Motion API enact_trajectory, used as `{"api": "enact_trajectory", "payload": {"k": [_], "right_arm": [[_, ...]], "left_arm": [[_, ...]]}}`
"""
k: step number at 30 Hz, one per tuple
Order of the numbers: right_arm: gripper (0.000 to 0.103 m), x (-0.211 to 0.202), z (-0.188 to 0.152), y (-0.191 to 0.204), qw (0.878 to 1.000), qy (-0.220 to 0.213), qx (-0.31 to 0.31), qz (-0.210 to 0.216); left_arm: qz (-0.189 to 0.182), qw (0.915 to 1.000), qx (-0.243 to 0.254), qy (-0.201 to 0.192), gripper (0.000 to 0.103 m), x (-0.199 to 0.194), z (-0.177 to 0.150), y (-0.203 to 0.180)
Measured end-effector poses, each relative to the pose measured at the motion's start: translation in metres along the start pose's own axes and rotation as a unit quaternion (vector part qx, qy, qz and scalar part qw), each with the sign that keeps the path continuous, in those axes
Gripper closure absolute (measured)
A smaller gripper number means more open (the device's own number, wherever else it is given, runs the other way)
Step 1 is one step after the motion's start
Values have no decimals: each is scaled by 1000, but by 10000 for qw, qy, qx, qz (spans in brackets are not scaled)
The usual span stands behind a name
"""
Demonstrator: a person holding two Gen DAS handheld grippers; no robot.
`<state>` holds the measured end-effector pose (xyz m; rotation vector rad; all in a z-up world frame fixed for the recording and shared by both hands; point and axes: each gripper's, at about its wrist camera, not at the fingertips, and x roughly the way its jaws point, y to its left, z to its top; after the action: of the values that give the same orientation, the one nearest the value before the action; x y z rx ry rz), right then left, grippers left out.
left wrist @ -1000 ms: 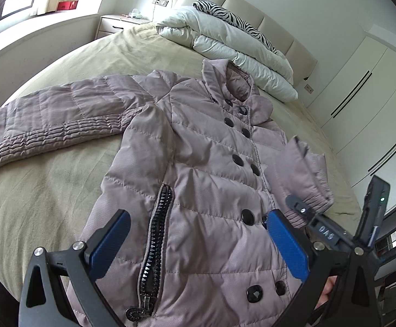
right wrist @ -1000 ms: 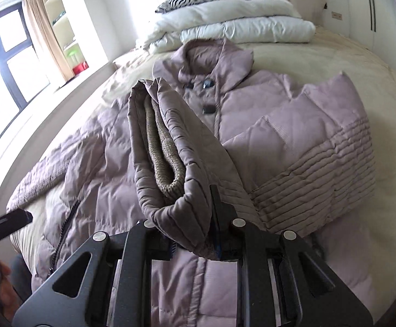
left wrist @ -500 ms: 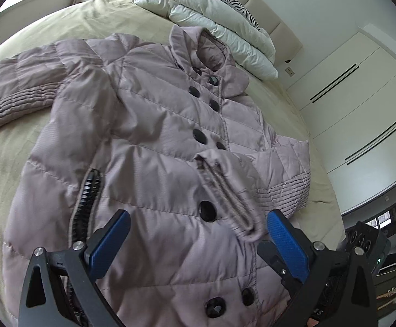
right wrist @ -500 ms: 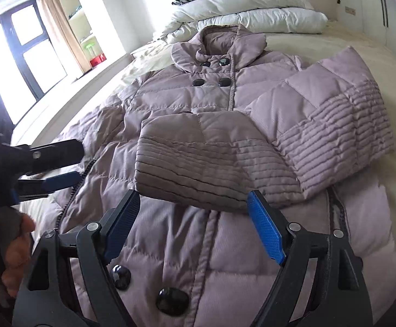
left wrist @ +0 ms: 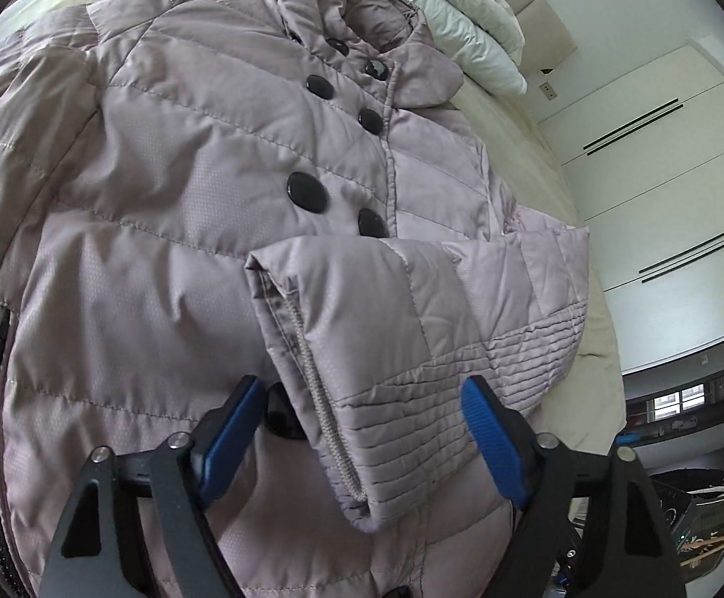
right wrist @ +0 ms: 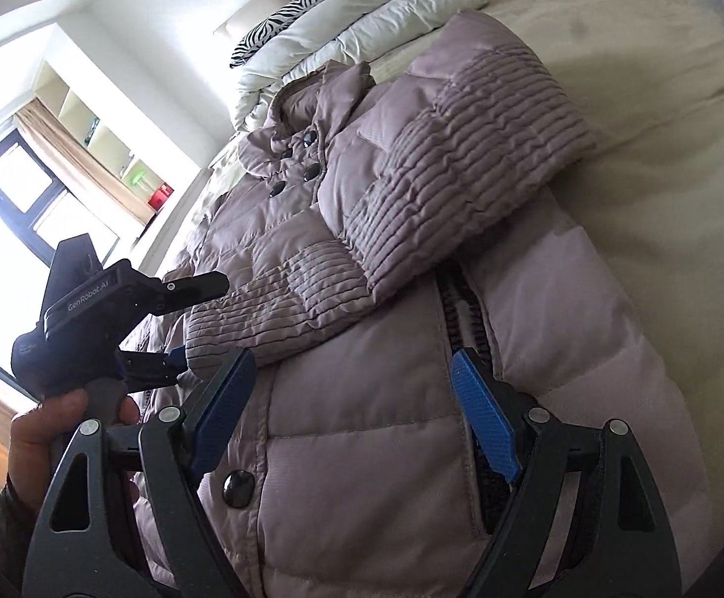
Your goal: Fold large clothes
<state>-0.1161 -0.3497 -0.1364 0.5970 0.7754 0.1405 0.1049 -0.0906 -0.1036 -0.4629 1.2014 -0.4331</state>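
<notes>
A mauve quilted puffer jacket with black buttons lies front-up on the bed. Its right sleeve is folded across the chest, the cuff end lying between my left gripper's open jaws. My left gripper is open, its blue pads on either side of the cuff, not closed on it. In the right wrist view the folded sleeve lies across the jacket. My right gripper is open and empty above the lower front panel. The left gripper shows there at the cuff.
Beige bedspread surrounds the jacket. White folded duvets and a zebra pillow lie at the headboard. White wardrobe doors stand beyond the bed. A window and shelves are on the left.
The right gripper carried the sleeve across the chest, let it go and drew back. The left gripper moved in so its open jaws straddle the cuff.
</notes>
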Motion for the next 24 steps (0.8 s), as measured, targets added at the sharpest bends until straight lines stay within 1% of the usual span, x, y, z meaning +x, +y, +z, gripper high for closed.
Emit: {"api": "enact_trajectory", "payload": {"k": [1, 2, 3, 4, 6, 8, 9, 10, 11, 13, 16, 19, 24], "right_arm": [[22, -1, -1, -2, 10000, -27, 17, 24], [22, 0, -1, -3, 10000, -38, 3, 15], [22, 0, -2, -3, 10000, -37, -24, -6], [22, 1, -2, -3, 10000, -22, -41, -16], [22, 2, -3, -4, 10000, 5, -31, -25], [22, 3, -4, -5, 10000, 25, -28, -32], [22, 3, -4, -4, 10000, 20, -38, -34], [22, 3, -4, -2, 10000, 25, -40, -34], [22, 2, -5, -1, 10000, 31, -36, -34], [22, 0, -4, 0, 10000, 27, -31, -34], [22, -4, -1, 0, 10000, 5, 18, -10], [22, -10, 9, -5, 9998, -73, 186, 6], [22, -13, 40, -18, 9965, -257, 709, 372]], "left_arm": [[146, 9999, 23, -22, 42, 0, 2, 0], [240, 9997, 55, -46, 44, -1, 3, 0], [172, 9998, 88, -38, 54, -2, 4, 0], [146, 9998, 115, -10, 59, -2, 4, -1], [316, 9991, 291, -61, 59, -2, 4, -9], [359, 9982, 469, -50, 61, 0, 3, -16], [317, 9983, 484, -9, 65, 2, 3, -16], [216, 9987, 460, 7, 70, 4, 4, -16], [91, 9990, 436, 4, 74, 5, 5, -15], [-31, 9989, 465, -18, 83, 3, 7, -16], [-150, 9983, 548, -163, 86, -10, 14, -18], [-169, 9973, 493, -520, 86, -41, 34, -11], [-144, 9925, 411, -1138, 86, -99, 76, 12]]}}
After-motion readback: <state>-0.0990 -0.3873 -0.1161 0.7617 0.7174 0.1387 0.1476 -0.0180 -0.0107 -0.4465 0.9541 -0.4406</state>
